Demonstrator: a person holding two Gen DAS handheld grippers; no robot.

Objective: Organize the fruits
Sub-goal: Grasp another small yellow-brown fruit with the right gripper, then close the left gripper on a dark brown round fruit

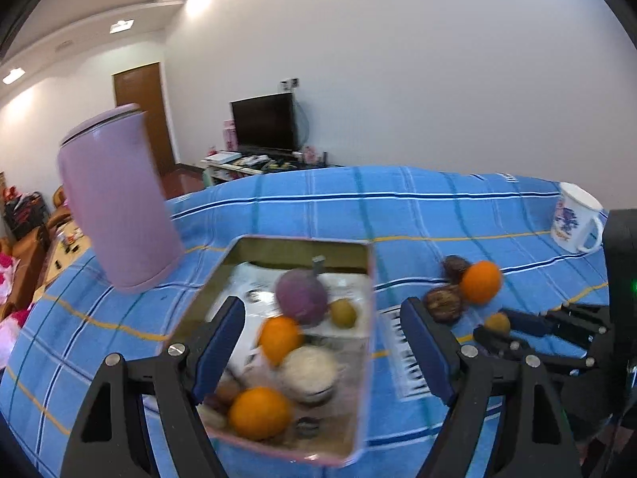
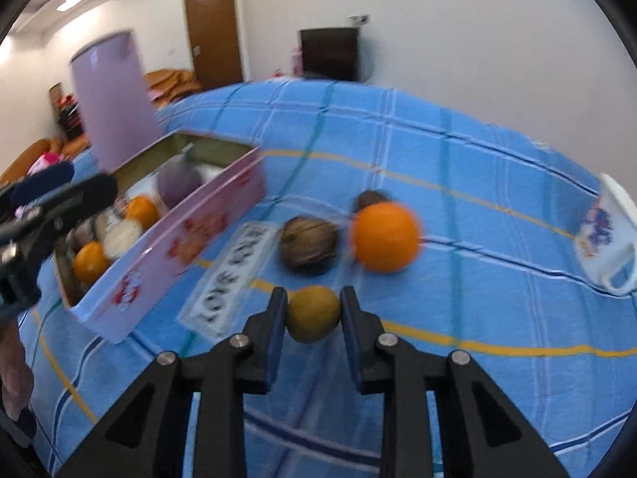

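A pink tin box [image 1: 368,318] [image 2: 167,255] on the blue checked cloth holds two oranges [image 1: 258,412], a purple round fruit [image 1: 301,296], a small green-brown fruit [image 1: 343,312] and other pieces. My left gripper [image 1: 322,342] is open and empty, hovering over the box. My right gripper [image 2: 313,312] is shut on a small yellow-green fruit [image 2: 313,312] [image 1: 497,322] just above the cloth, right of the box. An orange [image 2: 385,237] [image 1: 481,282] and two brown wrinkled fruits [image 2: 308,245] [image 1: 444,302] lie on the cloth beyond it.
A tall pink canister [image 1: 119,199] [image 2: 115,103] stands behind the box on the left. A white printed mug [image 1: 575,219] [image 2: 609,239] sits at the far right. A "LOVE" printed card [image 2: 231,279] lies beside the box. The room lies beyond the table's far edge.
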